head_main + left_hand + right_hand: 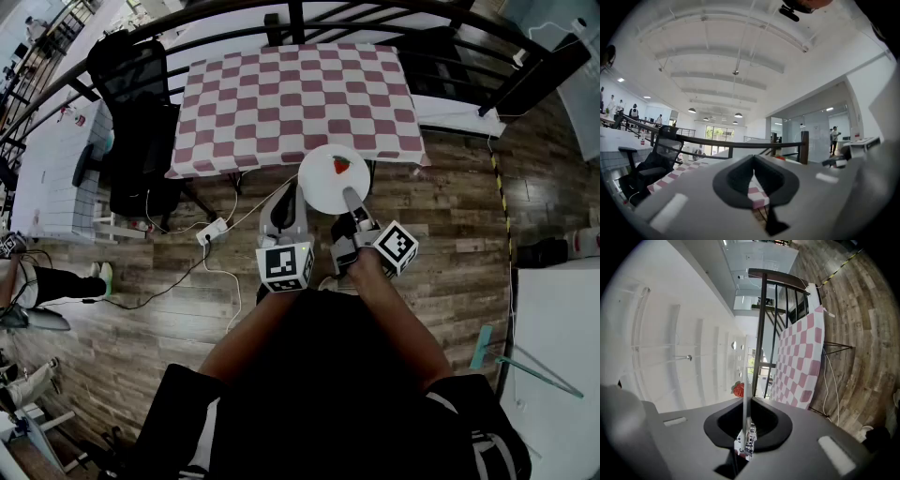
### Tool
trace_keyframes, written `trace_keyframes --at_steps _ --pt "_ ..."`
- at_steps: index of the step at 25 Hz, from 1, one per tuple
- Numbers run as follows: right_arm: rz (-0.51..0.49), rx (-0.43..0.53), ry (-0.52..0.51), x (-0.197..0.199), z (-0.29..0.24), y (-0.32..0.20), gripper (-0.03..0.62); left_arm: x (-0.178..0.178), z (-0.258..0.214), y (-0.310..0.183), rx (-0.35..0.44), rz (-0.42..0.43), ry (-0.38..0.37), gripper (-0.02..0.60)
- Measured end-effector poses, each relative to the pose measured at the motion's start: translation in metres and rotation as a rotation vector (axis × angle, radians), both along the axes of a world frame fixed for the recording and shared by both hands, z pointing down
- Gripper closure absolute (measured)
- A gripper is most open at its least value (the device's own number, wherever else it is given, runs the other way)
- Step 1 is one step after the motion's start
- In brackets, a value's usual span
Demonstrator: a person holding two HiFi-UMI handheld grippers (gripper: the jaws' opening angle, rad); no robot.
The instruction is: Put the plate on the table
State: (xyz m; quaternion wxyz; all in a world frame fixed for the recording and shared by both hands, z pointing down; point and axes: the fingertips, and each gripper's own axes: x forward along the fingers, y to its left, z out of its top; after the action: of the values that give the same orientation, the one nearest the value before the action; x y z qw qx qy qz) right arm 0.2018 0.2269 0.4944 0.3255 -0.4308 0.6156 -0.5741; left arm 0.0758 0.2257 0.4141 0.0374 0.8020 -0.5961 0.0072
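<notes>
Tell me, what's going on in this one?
A person stands at a checkered table with a tool in each hand. The right tool is shut on the rim of a white plate that carries a strawberry. It holds the plate flat at the table's near edge, and the plate is not yet set down. The left tool is shut with nothing in it and sits beside the right one, short of the table.

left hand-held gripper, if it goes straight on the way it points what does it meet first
Probably the near edge of the checkered tablecloth: the left hand-held gripper points level at it with nothing visible between. Hanging side or top, depth is unclear.
</notes>
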Motion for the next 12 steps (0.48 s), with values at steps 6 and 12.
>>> trace_keyframes --at_steps 6,12 --pt "-0.013 0.046 -0.021 -0.004 -0.006 -0.001 0.576 -0.015 -0.002 -0.005 0.009 -0.039 0.013 0.572" --pt "-0.035 -0.008 -0.012 -0.014 0.012 -0.014 0.576 -0.032 0.009 -0.014 -0.01 -0.066 0.006 0.572"
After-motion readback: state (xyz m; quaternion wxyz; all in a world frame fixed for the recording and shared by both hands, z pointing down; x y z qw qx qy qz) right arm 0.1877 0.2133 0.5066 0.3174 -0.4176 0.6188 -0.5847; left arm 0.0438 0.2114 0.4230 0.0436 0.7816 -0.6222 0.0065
